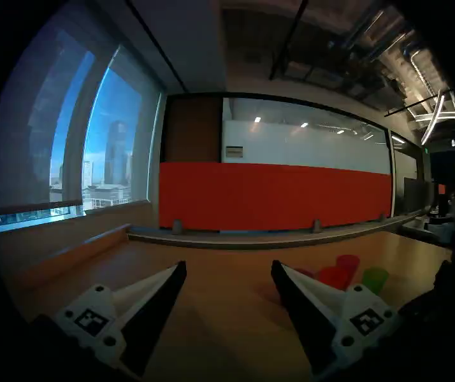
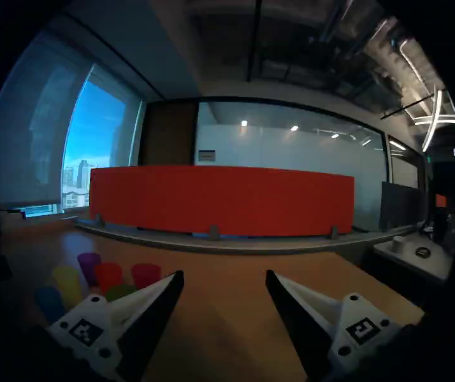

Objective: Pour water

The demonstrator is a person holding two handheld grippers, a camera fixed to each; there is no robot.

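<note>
In the left gripper view my left gripper (image 1: 229, 272) is open above the wooden table (image 1: 227, 299), with nothing between its fingers. Behind its right finger stand a red cup (image 1: 348, 263), an orange-red cup (image 1: 333, 277) and a green cup (image 1: 375, 279). In the right gripper view my right gripper (image 2: 223, 280) is open too and holds nothing. Several coloured cups cluster at its lower left: purple (image 2: 88, 264), yellow (image 2: 67, 280), red (image 2: 108, 275), pink (image 2: 145, 274), blue (image 2: 50, 301) and a green one (image 2: 120, 291) partly hidden by the left finger.
An orange divider panel (image 2: 221, 198) runs along the table's far edge. Large windows (image 1: 109, 149) stand on the left. A side desk (image 2: 412, 251) with a white mug (image 2: 398, 244) lies to the right. Bare wood stretches ahead of both grippers.
</note>
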